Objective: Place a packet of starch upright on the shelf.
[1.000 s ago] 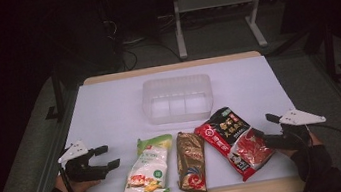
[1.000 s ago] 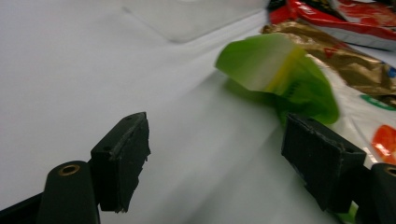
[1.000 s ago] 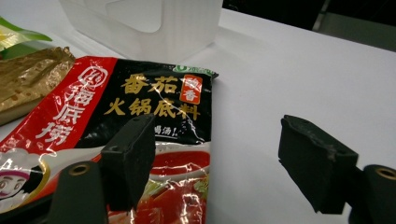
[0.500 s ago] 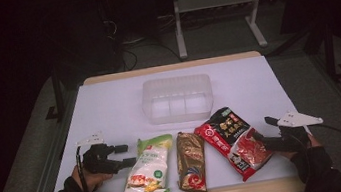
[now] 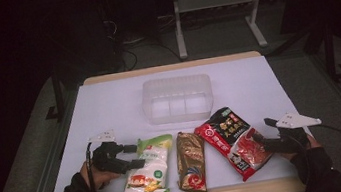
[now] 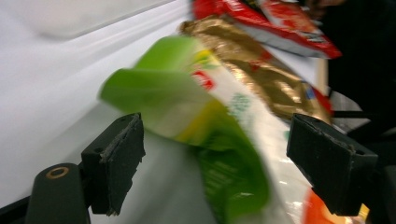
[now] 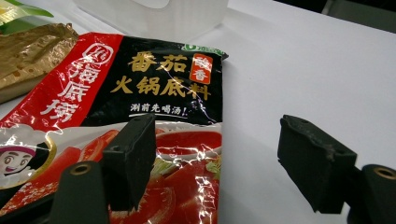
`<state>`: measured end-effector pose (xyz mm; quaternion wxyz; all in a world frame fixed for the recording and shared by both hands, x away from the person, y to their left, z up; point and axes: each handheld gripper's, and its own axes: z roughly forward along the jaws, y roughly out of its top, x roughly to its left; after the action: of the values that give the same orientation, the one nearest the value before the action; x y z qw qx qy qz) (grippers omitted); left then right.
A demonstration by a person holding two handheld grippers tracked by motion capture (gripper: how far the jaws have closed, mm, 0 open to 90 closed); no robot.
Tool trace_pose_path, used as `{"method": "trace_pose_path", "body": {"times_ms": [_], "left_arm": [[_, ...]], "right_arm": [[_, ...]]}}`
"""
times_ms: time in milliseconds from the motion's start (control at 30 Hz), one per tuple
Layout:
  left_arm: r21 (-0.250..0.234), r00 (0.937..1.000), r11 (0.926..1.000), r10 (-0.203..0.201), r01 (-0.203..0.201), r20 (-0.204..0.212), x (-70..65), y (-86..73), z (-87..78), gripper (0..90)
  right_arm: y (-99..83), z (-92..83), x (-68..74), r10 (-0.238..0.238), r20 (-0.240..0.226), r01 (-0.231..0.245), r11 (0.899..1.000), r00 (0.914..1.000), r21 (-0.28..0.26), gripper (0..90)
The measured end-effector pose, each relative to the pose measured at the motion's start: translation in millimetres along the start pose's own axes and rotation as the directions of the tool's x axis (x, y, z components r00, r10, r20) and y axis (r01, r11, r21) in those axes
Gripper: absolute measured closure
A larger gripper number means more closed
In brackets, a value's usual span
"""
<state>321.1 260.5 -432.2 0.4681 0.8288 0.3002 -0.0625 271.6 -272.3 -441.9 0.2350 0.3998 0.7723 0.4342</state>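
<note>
Since a moment ago, the left gripper [image 5: 131, 157] has slid right to the green packet [image 5: 147, 175], jaws wide around its top corner. Right gripper [image 5: 260, 141] hovers wide at the red packet [image 5: 233, 140]. Between them lies a gold packet [image 5: 190, 161]; the clear bin [image 5: 177, 98] behind stands empty.

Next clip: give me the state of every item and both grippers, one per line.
Clear container: upright, empty.
Green packet: flat, sealed, top end between the left gripper's jaws.
Gold packet: flat, untouched.
Red packet: flat, untouched.
Left gripper: open around the green packet.
Right gripper: open, over the red packet's edge.
</note>
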Motion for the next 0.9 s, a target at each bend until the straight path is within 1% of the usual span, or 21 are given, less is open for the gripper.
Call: {"method": "trace_pose_path", "body": {"times_ms": [67, 100, 133, 167, 200, 233, 267, 300, 400, 467, 533, 567, 600, 633, 667, 700, 733, 767, 800, 867, 900], "left_arm": [[0.01, 0.9992, 0.9991, -0.04, 0.04, -0.009, 3.7, 0.2, 3.4, 18.9], [0.017, 0.9991, 0.9989, -0.043, 0.043, -0.003, 4.9, 0.4, 5.6, 18.9], [0.023, 0.9989, 0.9989, -0.042, 0.042, 0.018, 5.1, 0.7, 8.5, 19.0], [0.041, 0.999, 0.9985, -0.038, 0.037, 0.024, 4.8, 1.4, 12.1, 19.8], [0.061, 0.9992, 0.9974, -0.038, 0.037, 0.015, 4.3, 1.9, 16.3, 18.2], [0.061, 0.9992, 0.9974, -0.038, 0.037, 0.015, 4.3, 1.9, 16.3, 16.2], [0.083, 0.9977, 0.9954, -0.052, 0.048, 0.045, 5.3, 2.7, 24.3, 15.7], [0.091, 0.9969, 0.9944, -0.059, 0.054, 0.053, 5.9, 3.3, 27.2, 15.4], [0.107, 0.9964, 0.993, -0.058, 0.051, 0.062, 5.7, 6.8, 34.1, 13.7], [0.12, 0.9953, 0.9911, -0.067, 0.058, 0.07, 6.1, 8.2, 37.8, 14.1], [0.123, 0.996, 0.9913, -0.055, 0.046, 0.07, 4.9, 9.2, 39.9, 15.4], [0.127, 0.9948, 0.9907, -0.06, 0.05, 0.082, 4.6, 9.7, 41.0, 17.8], [0.131, 0.9912, 0.9898, -0.07, 0.055, 0.113, 5.5, 9.7, 42.1, 24.0], [0.131, 0.9884, 0.9895, -0.077, 0.06, 0.131, 5.6, 9.3, 43.2, 31.7], [0.13, 0.981, 0.99, -0.076, 0.053, 0.178, 5.8, 8.5, 43.7, 39.5], [0.126, 0.9821, 0.991, -0.068, 0.046, 0.176, 4.1, 8.4, 44.0, 50.5], [0.126, 0.9821, 0.991, -0.068, 0.046, 0.176, 4.1, 8.4, 44.0, 51.6], [0.129, 0.9847, 0.9911, -0.052, 0.03, 0.166, 1.6, 10.1, 42.8, 53.7], [0.129, 0.9847, 0.9911, -0.052, 0.03, 0.166, 1.6, 10.1, 42.8, 55.8], [0.139, 0.9873, 0.9899, -0.05, 0.029, 0.151, -1.4, 12.3, 40.6, 59.4], [0.133, 0.9886, 0.9908, -0.044, 0.025, 0.144, -3.5, 13.0, 39.6, 62.3]], "right_arm": [[-0.7, 0.7, -0.2, -0.003, -0.002, 0.003, 1.0, 1.0, 0.005, 27.3], [-0.9, 0.9, -0.1, -0.004, -0.003, 0.004, 1.0, 1.0, 0.006, 27.3], [-0.8, 1.0, 0.0, -0.004, -0.003, 0.004, 1.0, 1.0, 0.007, 27.3], [-0.7, 1.0, 0.1, -0.004, -0.004, 0.004, 1.0, 1.0, 0.007, 27.3], [-0.7, 1.2, 0.2, -0.004, -0.005, 0.004, 1.0, 1.0, 0.006, 27.3], [-0.7, 1.2, 0.2, -0.004, -0.005, 0.004, 1.0, 1.0, 0.006, 27.3], [-0.6, 1.6, 0.4, -0.006, -0.005, 0.006, 1.0, 1.0, 0.008, 27.3], [-0.6, 1.6, 0.5, -0.005, -0.006, 0.005, 1.0, 1.0, 0.008, 27.3], [-0.6, 2.0, 0.9, -0.003, -0.008, 0.003, 1.0, 1.0, 0.01, 27.3], [-0.7, 2.2, 0.9, -0.002, -0.011, 0.002, 1.0, 0.9999, 0.01, 27.3], [-0.9, 2.2, 0.8, -0.001, -0.012, 0.001, 1.0, 0.9999, 0.011, 27.3], [-1.0, 2.4, 0.5, 0.0, -0.014, 0.0, 1.0, 0.9999, 0.012, 27.3], [-1.1, 2.5, 0.4, 0.0, -0.016, 0.0, 1.0, 0.9999, 0.013, 27.3], [-1.1, 2.6, 0.3, 0.0, -0.016, 0.0, 1.0, 0.9999, 0.014, 27.3], [-1.1, 2.7, 0.5, 0.0, -0.018, 0.0, 1.0, 0.9998, 0.014, 27.3], [-1.0, 2.8, 0.7, -0.002, -0.018, 0.003, 1.0, 0.9998, 0.016, 27.3], [-0.9, 2.9, 1.0, -0.005, -0.017, 0.006, 1.0, 0.9998, 0.017, 27.3], [-0.8, 3.0, 1.1, -0.006, -0.018, 0.007, 1.0, 0.9998, 0.017, 27.3], [-0.8, 3.0, 1.3, -0.008, -0.02, 0.008, 1.0, 0.9998, 0.016, 27.3], [-0.8, 3.3, 1.5, -0.01, -0.023, 0.01, 1.0, 0.9997, 0.016, 27.4], [-0.7, 3.4, 1.7, -0.012, -0.025, 0.012, 1.0, 0.9996, 0.018, 27.5]]}}
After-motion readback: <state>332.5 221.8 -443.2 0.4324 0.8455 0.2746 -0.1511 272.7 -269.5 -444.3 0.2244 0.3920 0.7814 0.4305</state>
